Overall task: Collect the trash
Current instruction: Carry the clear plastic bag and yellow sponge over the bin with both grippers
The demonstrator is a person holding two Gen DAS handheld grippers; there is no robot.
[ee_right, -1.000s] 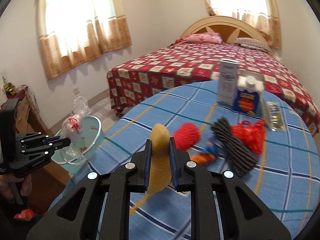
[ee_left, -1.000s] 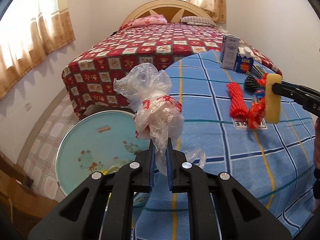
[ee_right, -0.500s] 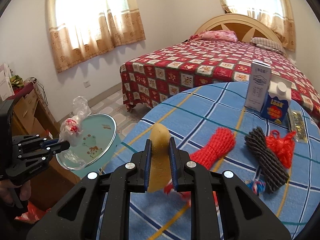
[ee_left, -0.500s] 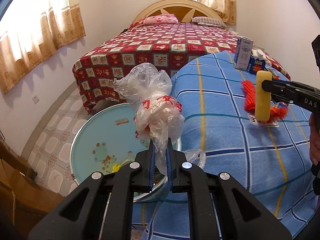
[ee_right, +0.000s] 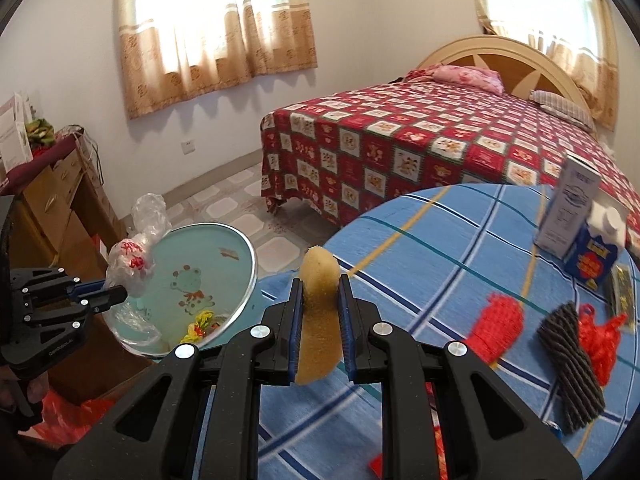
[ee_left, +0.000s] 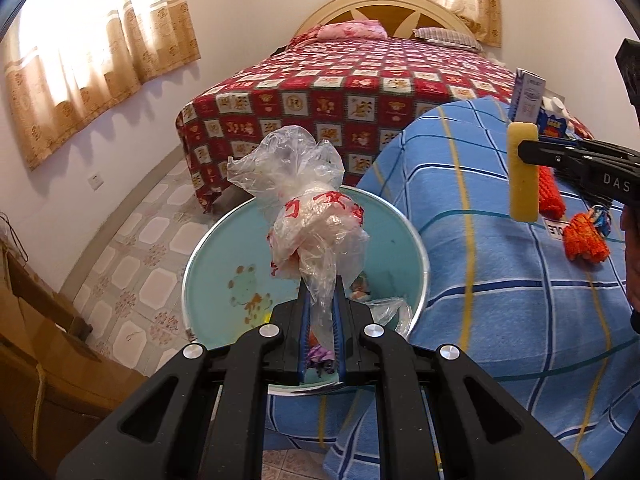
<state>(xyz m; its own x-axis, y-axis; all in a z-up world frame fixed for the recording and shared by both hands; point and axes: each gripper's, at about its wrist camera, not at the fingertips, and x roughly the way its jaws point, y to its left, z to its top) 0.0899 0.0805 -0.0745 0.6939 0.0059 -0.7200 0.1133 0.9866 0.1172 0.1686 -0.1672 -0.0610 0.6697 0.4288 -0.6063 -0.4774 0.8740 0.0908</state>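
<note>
Two pieces of trash are being held above and beside a round light-blue basin (ee_left: 224, 248) with a frog picture, one in each hand-held gripper.

A crumpled clear plastic bag with red print (ee_left: 308, 216) is being pinched at its twisted neck between the nearly closed fingers of the left gripper (ee_left: 320, 320), directly over the basin's mouth, where small colourful scraps (ee_right: 198, 322) are already lying. A yellow oblong sponge (ee_right: 318, 312) is being clamped upright by the right gripper (ee_right: 320, 316), over the edge of the table covered with a blue checked cloth (ee_right: 432, 240), just beside the basin's rim. Red mesh netting (ee_right: 498, 328), a dark grey scouring pad (ee_right: 568, 352) and two cartons (ee_right: 576, 224) are being left on the cloth, well apart from the basin.
</note>
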